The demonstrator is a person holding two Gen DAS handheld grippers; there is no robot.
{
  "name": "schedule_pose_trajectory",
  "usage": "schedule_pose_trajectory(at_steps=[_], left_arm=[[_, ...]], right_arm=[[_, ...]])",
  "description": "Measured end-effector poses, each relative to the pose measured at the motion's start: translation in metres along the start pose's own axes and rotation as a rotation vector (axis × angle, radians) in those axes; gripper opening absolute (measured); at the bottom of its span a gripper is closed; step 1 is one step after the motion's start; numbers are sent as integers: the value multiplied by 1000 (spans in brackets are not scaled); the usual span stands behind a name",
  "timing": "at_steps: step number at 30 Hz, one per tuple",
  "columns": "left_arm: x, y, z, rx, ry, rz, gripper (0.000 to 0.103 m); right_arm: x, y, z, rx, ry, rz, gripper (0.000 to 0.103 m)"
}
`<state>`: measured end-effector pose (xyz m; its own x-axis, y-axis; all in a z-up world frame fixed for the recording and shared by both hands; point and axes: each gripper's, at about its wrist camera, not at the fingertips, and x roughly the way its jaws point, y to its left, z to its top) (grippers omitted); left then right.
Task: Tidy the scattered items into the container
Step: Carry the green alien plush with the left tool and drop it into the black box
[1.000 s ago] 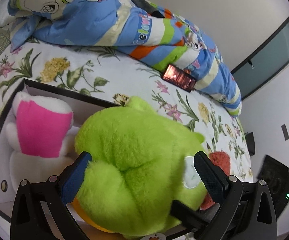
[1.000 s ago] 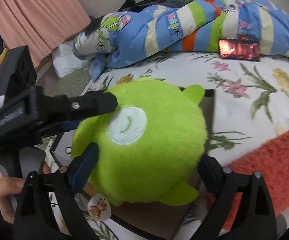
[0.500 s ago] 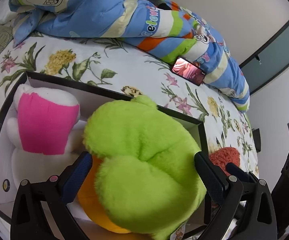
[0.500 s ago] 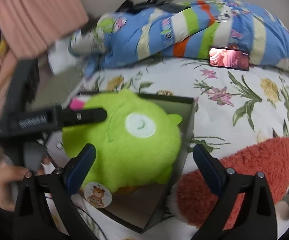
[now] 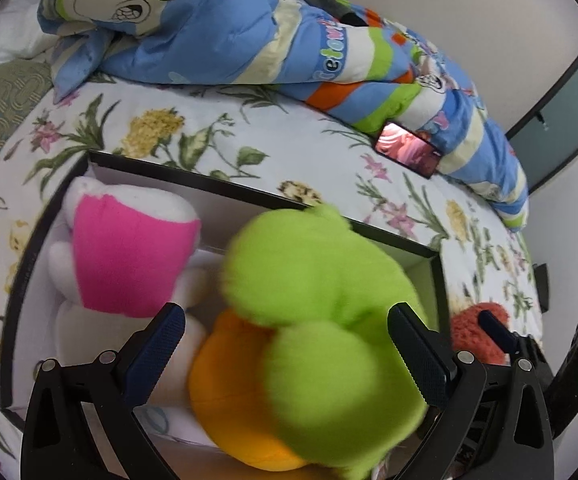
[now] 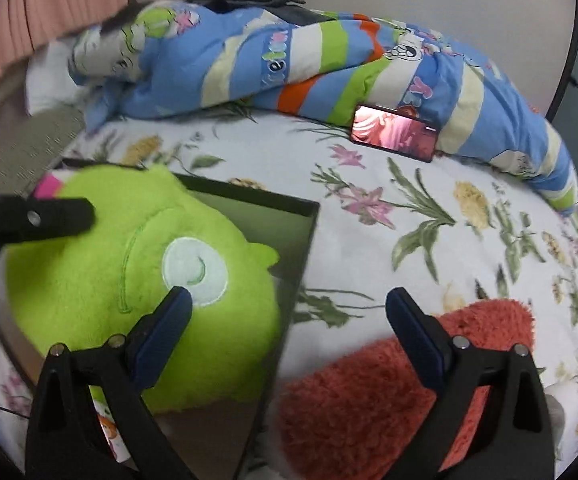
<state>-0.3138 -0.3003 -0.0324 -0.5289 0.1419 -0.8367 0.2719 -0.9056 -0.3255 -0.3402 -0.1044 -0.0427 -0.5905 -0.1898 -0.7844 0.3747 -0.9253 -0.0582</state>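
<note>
Resting inside the black-rimmed box (image 5: 225,184), the green plush (image 5: 329,320) occupies the right half of the container, its orange part (image 5: 225,396) low at the near wall; a white plush with a pink top (image 5: 129,260) lies beside it in the left half, touching it; the left gripper (image 5: 285,356) stands with its jaws spread wide, one on either side of the green plush, and contact with the fabric cannot be confirmed; the right gripper (image 6: 289,320) is likewise spread wide and grips nothing, its left finger over the plush eye patch (image 6: 195,270) and its right finger above the red plush (image 6: 389,400), which lies on the floral bedsheet (image 6: 369,184) just outside the box wall (image 6: 289,300); a lit phone (image 6: 393,132) lies against the striped duvet (image 6: 309,60), well apart from the box.
</note>
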Motion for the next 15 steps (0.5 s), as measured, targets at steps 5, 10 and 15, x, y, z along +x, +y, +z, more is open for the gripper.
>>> schedule_pose_trajectory(at_steps=[5,10,15], left_arm=[[-11,15,1,-55,-31,-15,101],[-10,7,1,-44,-24,-48,101],[-2,-8,1,-4,-15,-15,101]], right_arm=[[14,-8,-1,-26,75,-52,98],[12,-14,-5,-26,82,-61,98],[-31,-35,-10,47,-19,-15,98]])
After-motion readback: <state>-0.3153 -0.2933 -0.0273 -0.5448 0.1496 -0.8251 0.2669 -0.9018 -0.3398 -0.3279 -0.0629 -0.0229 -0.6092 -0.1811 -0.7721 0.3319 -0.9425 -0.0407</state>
